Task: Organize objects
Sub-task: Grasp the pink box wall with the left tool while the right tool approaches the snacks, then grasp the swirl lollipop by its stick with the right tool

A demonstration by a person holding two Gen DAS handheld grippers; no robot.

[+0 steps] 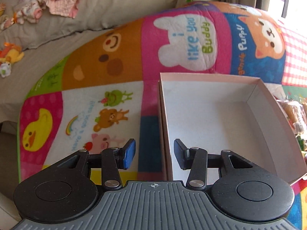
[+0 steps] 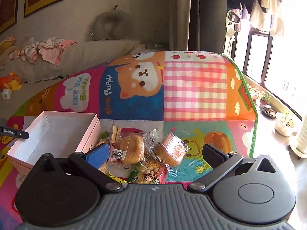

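While both grippers hang over the patchwork mat (image 2: 193, 88), neither holds anything. The left gripper (image 1: 154, 154) has its jaws apart, and they straddle the near left wall of the box (image 1: 255, 94) — one blue pad (image 1: 129, 154) outside over the mat, the other finger inside over the white floor. No pad touches the wall that can be seen. The box is pink outside, white within, open at the top and bare inside; it sits flat on the mat.

From the right wrist view, the right gripper (image 2: 155, 154) is spread wide, its fingers either side of a heap of wrapped snacks (image 2: 145, 153) just to the right of the box (image 2: 90, 134). The heap touches or nearly touches the box's right wall. On top lie two round buns in clear wrappers, the left bun (image 2: 130, 149) with a barcode label, the right bun (image 2: 171, 150) tilted on its edge. Behind the left bun stands a pack of pale biscuits (image 2: 115, 132). At the front lies a red packet (image 2: 151, 173) with a cartoon face and small round pieces showing. Whether the fingers touch any wrapper cannot be told.

At the left edge of that view, the tip of the left gripper (image 2: 14, 131) reaches over the box — black, with a white label.

Beyond the mat lie a grey cushion (image 1: 107, 9), some pink clothes (image 1: 61, 2) and a soft toy (image 1: 11, 54). Potted plants (image 2: 284, 122) stand by the window.
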